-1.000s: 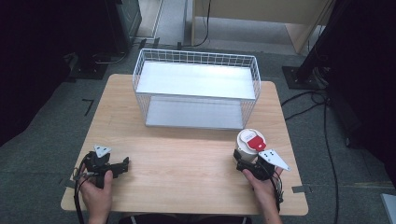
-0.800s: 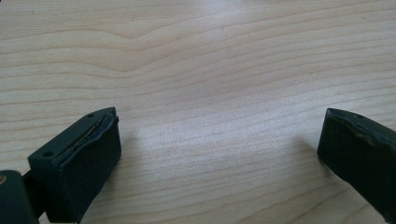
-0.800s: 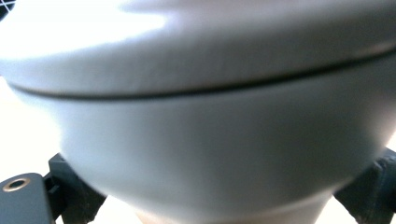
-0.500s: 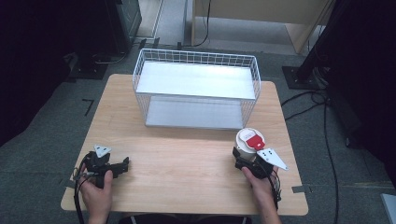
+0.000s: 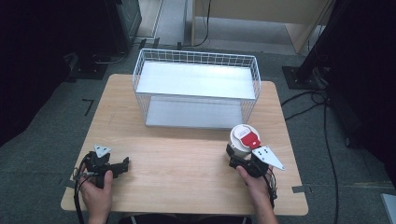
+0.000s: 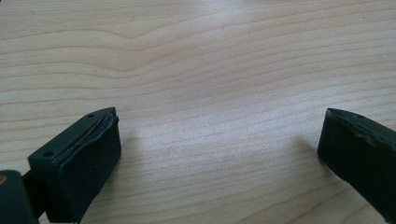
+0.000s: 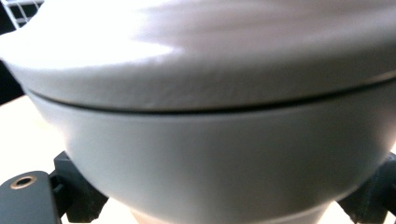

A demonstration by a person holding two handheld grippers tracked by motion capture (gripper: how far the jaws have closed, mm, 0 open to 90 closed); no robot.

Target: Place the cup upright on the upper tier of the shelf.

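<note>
Barely anything's moved since a second ago — maybe the right gripper (image 5: 243,161) nudged the white lidded cup (image 5: 243,140) a touch toward 7 o'clock. Its jaws are clamped around the cup's base, at 4 o'clock on the wooden table (image 5: 187,163), just in front of the wire basket (image 5: 196,86). Left gripper (image 6: 219,154) sits at 8 o'clock, jaws spread, holding nothing. Looks like a grasp just made — I'd guess next is a steady lift toward 12 into the basket, clearing its rim.

One white wire-mesh basket (image 5: 196,86) stands far on the light wooden tabletop (image 5: 182,163); one white lidded cup with a red label (image 5: 243,140) near right; two black handheld grippers.
</note>
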